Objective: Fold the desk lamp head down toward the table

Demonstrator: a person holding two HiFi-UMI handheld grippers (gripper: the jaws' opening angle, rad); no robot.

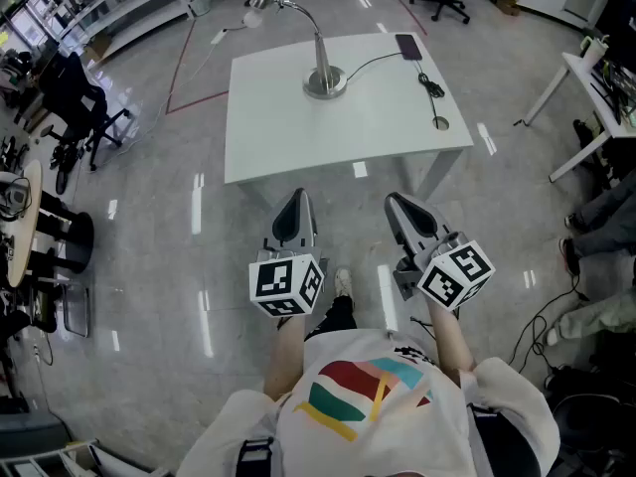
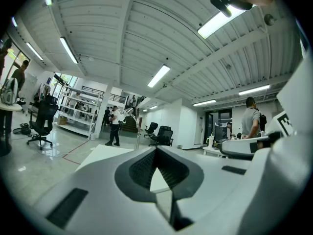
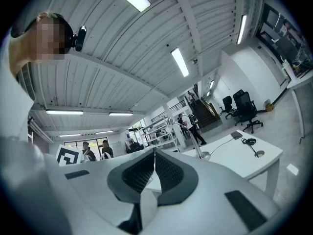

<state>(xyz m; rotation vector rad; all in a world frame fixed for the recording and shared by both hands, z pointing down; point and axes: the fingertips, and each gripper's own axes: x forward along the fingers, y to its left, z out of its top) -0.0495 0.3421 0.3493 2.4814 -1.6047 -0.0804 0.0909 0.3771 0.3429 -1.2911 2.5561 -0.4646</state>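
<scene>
The desk lamp [image 1: 324, 79] stands well ahead of both sets of jaws, on the far part of a white table [image 1: 298, 142]. Its round base sits flat. Its thin neck rises and curves over to the left, and its head is raised, reaching past the table's far left edge. Nothing touches it.

The left gripper [image 1: 294, 205] is held level, short of the table's near edge. Its two jaws are pressed together at the tips with nothing between them. In the left gripper view the ribbed pads [image 2: 142, 169] meet in a point, and only the table top shows through the small gap behind that point. The lamp lies beyond these tips and a little to their right.

The right gripper [image 1: 400, 210] is held level just beside the left one, also short of the table. Its jaws are closed too. In the right gripper view the pads [image 3: 168, 173] meet along a thin seam and grip nothing. From these jaws the lamp is ahead and off to the left.

A dark phone [image 1: 408, 46] lies flat near the table's far right corner, ahead of the right jaws. A black cable [image 1: 433, 89] trails from it along the right side of the table top. Both are well clear of the tips.
</scene>
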